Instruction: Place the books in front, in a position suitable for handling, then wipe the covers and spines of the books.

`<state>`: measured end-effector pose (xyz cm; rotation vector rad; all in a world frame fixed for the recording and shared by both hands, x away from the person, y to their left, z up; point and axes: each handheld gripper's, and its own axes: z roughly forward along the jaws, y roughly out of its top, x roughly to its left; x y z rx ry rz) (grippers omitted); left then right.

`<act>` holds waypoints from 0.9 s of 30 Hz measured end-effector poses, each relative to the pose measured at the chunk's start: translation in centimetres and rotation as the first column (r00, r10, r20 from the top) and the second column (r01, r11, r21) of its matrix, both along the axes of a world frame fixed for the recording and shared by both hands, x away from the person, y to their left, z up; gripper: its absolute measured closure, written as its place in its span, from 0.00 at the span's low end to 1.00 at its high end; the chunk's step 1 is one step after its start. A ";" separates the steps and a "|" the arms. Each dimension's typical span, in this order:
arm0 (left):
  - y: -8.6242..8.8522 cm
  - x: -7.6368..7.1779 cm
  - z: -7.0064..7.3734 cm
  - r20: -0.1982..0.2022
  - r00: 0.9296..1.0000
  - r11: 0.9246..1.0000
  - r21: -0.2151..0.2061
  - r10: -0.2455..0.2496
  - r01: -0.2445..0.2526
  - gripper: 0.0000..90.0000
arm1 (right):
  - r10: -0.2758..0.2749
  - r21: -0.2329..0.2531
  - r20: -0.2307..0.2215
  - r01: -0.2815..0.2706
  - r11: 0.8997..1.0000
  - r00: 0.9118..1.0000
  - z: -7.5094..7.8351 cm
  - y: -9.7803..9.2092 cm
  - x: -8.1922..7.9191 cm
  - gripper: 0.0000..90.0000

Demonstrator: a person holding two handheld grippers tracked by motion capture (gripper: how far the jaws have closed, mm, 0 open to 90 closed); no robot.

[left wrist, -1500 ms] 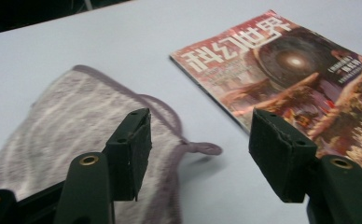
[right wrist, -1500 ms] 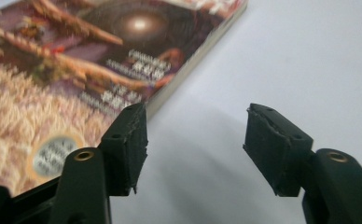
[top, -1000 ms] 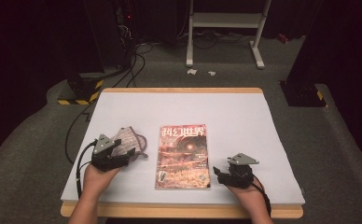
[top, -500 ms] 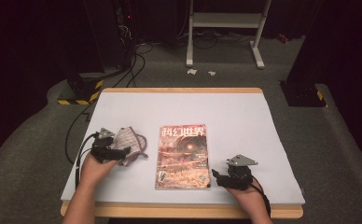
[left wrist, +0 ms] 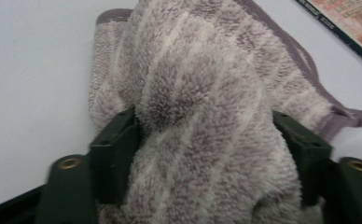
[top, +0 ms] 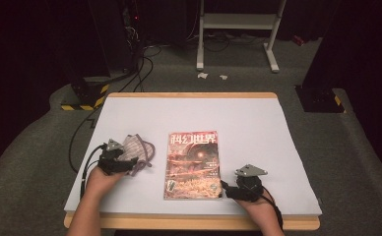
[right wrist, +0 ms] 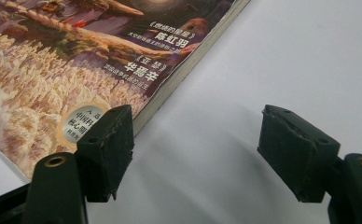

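A grey-and-white striped fluffy towel (top: 139, 149) lies bunched on the white table (top: 258, 128), left of a magazine (top: 193, 164) with a red-brown cover. My left gripper (top: 124, 160) is shut on the towel (left wrist: 202, 93), whose pile bulges up between the two jaws of the left gripper (left wrist: 207, 154). My right gripper (top: 227, 189) sits low at the magazine's near right corner. The right gripper (right wrist: 200, 149) is open with bare table between its jaws, and its left jaw is beside the edge of the magazine (right wrist: 76, 65).
The table's wooden front edge (top: 189, 222) runs just behind both hands. Beyond the far edge are cables (top: 140, 59), a yellow-black striped base (top: 83, 101) and a white metal stand (top: 238, 29) on grey carpet.
The left forearm has swung slightly while the gripper stays on the towel. The right gripper and the magazine stay where they were.
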<state>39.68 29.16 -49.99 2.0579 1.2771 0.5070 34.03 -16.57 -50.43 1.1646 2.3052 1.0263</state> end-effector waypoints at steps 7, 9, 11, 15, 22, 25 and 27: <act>-0.1 -0.1 0.1 -0.004 1.000 0.999 -0.025 -0.021 0.021 0.60 | -0.005 0.012 0.006 0.005 1.000 1.000 0.3 -0.1 0.0 0.30; 0.1 -0.2 0.1 0.003 1.000 0.999 -0.031 -0.017 0.017 0.61 | -0.003 0.008 0.008 0.003 1.000 1.000 0.3 0.0 0.0 0.30; 0.2 -0.2 0.0 0.012 1.000 0.999 -0.042 -0.021 0.021 0.61 | 0.002 0.001 0.012 -0.002 1.000 1.000 0.2 0.0 0.0 0.30; 0.4 -0.5 -0.2 0.041 0.999 0.998 -0.059 -0.016 0.018 0.62 | -0.008 -0.003 0.004 0.008 1.000 1.000 -0.2 0.0 0.1 0.28; 0.7 -0.8 -0.1 0.077 0.997 0.997 -0.077 -0.005 0.011 0.65 | -0.029 0.003 0.026 0.029 1.000 0.999 0.0 -0.3 0.2 0.26; 1.0 -1.1 0.2 0.089 0.996 0.995 -0.104 0.005 0.004 0.67 | -0.034 -0.003 0.031 0.034 0.999 0.999 0.0 -0.5 0.0 0.26; 1.2 -1.3 0.5 0.104 0.994 0.991 -0.135 0.015 -0.001 0.69 | -0.034 -0.011 0.031 0.034 0.999 0.999 0.0 -0.6 0.0 0.26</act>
